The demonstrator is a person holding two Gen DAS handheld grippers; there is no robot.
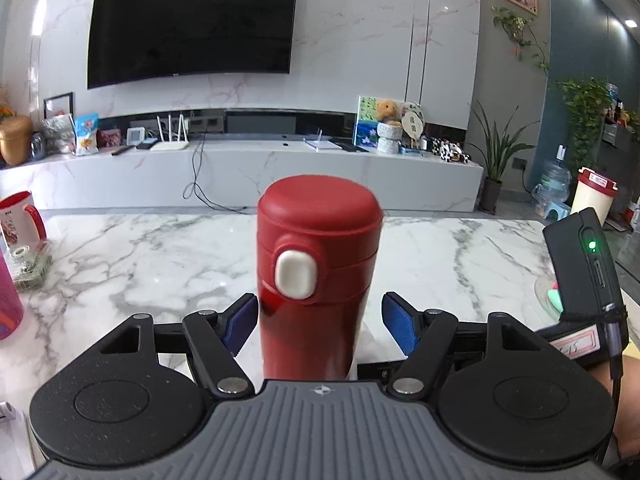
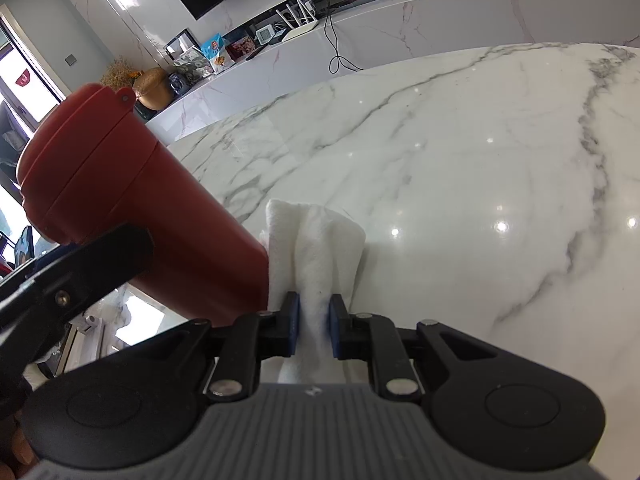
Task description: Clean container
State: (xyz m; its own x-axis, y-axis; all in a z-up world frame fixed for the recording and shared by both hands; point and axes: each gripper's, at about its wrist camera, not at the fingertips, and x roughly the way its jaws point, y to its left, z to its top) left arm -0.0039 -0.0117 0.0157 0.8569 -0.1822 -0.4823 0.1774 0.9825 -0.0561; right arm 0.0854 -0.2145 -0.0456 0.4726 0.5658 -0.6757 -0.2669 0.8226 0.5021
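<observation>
A red flask point(image 1: 316, 240) with a white push button stands upright between the fingers of my left gripper point(image 1: 320, 300). The jaws are open: the right blue pad point(image 1: 400, 320) stands clear of the flask wall, and the left pad lies just beside it. The gripper body hides the flask's base. In the right wrist view the flask point(image 2: 120, 184) fills the left side. My right gripper point(image 2: 314, 308) is shut on a folded white paper towel point(image 2: 316, 240), whose left edge lies against the flask's lower side. Both are over the marble table point(image 2: 480, 160).
A red-and-white mug point(image 1: 20, 220), a small clear box point(image 1: 28, 268) and a pink cup point(image 1: 8, 300) stand at the table's left edge. A black device with a green light point(image 1: 588, 264) is at the right. A low marble TV console point(image 1: 280, 168) lies beyond the table.
</observation>
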